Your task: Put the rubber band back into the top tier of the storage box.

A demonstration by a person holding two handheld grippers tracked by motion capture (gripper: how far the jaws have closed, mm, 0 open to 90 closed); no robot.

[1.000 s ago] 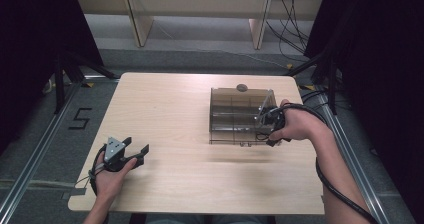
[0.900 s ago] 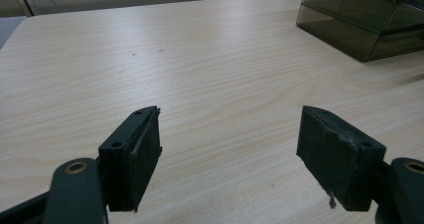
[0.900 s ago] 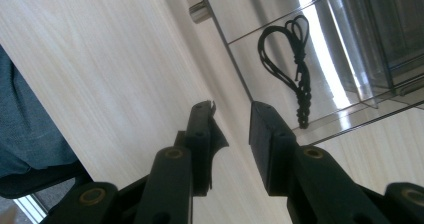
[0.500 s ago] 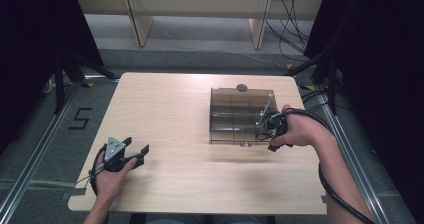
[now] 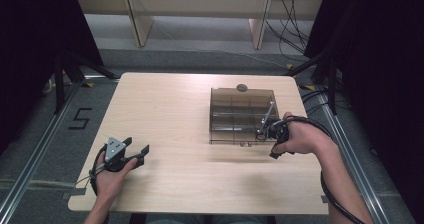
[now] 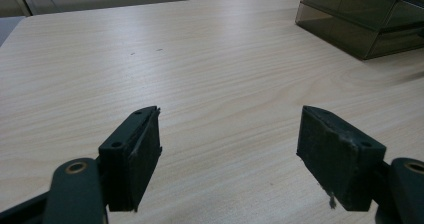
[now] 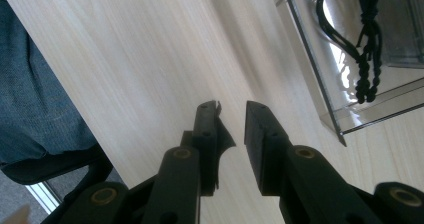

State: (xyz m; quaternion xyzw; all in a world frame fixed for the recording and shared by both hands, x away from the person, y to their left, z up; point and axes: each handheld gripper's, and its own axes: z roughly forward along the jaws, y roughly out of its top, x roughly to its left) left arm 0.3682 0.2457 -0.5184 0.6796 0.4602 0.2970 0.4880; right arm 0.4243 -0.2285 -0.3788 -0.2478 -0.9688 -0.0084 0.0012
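My right gripper [image 7: 232, 111], just beside the box [image 5: 240, 115], has been closing on nothing; its view reveals a black cord [image 7: 367, 59] inside. My left gripper [image 6: 230, 149] gapes, well away from the box.

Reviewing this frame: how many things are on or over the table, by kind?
Handheld tools: 2, left tool and right tool
Smoky clear compartment boxes: 1, box
Black knotted cords in the box: 1, cord
Small dark round items at the box's far edge: 1, item
Total: 5
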